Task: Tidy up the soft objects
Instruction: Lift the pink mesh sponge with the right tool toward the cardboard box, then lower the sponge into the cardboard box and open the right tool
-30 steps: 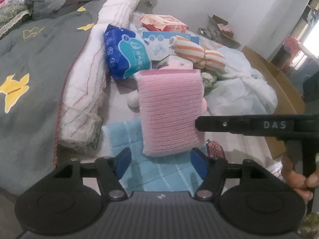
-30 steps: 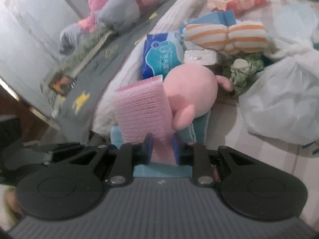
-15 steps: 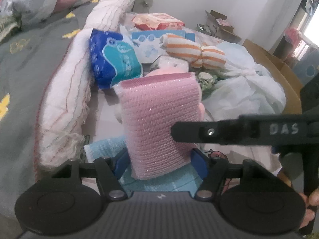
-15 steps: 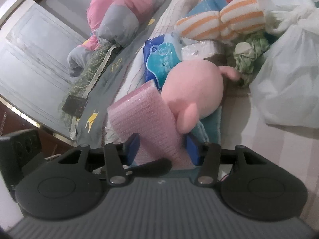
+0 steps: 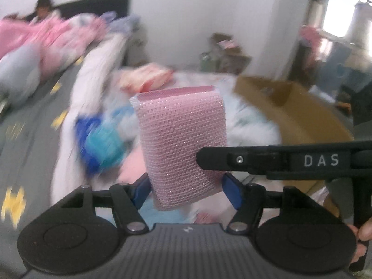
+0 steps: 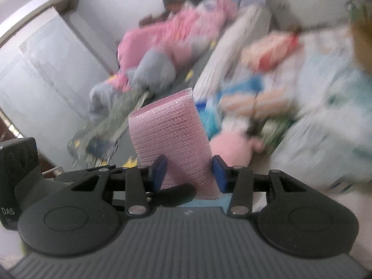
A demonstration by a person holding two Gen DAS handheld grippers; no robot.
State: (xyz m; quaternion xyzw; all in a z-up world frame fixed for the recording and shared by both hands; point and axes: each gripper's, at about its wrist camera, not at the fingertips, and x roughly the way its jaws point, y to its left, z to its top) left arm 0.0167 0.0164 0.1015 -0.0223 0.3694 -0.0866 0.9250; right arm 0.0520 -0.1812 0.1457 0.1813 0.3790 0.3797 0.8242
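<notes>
A pink mesh sponge (image 5: 181, 134) hangs in the air, upright, over the blurred pile of soft things. My left gripper (image 5: 186, 191) is shut on its lower end, one blue pad on each side edge. The right gripper's black finger (image 5: 232, 159) crosses the sponge's front face from the right. In the right wrist view the same sponge (image 6: 167, 130) fills the gap of my right gripper (image 6: 189, 174), whose jaws are closing with both pads against it. The left gripper's finger (image 6: 172, 191) shows at the sponge's foot.
An open cardboard box (image 5: 290, 107) stands to the right. Below lie a blue pack (image 5: 97, 144), a pink plush (image 6: 232, 148) and a white plastic bag (image 6: 325, 127). A grey quilt (image 5: 28, 139) and a rolled white blanket (image 5: 93, 74) run along the left, where a person (image 5: 43, 9) lies.
Both grippers have risen with the sponge, off the blue towel. The right jaws widened from a narrow pinch on it. Both views tilted up, now blurred.
</notes>
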